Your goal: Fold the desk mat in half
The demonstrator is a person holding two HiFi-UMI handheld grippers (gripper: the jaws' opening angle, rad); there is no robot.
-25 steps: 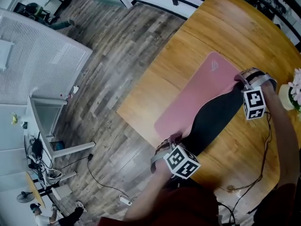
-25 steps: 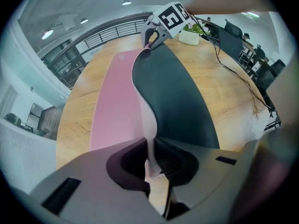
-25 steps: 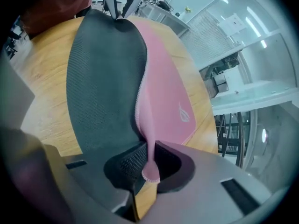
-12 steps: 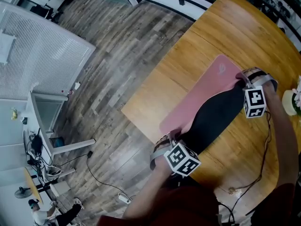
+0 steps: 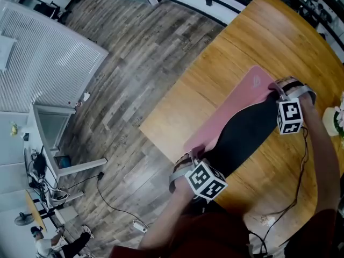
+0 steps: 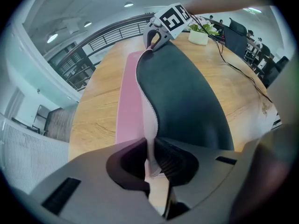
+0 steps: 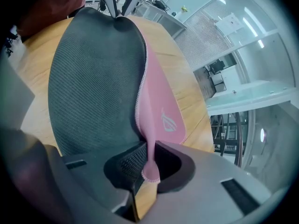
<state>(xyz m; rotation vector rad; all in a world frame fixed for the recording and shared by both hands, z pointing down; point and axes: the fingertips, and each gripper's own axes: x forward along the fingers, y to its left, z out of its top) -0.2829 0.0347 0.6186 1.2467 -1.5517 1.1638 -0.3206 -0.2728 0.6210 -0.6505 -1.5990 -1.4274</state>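
- Two corners of the desk mat [image 5: 244,136], both on its long side nearest the person, are pinched, one by each gripper, above the wooden table [image 5: 209,74]
- On the left gripper [image 5: 194,156] the jaws are clamped on one corner, with the pink edge squeezed between the pads
- On the right gripper [image 5: 277,88] the jaws are likewise closed on the other corner
- The held side is lifted and curled over, black underside up, while a strip of the pink top lies flat on the wood beyond it
- A white plant pot [image 5: 329,114] stands near the right gripper
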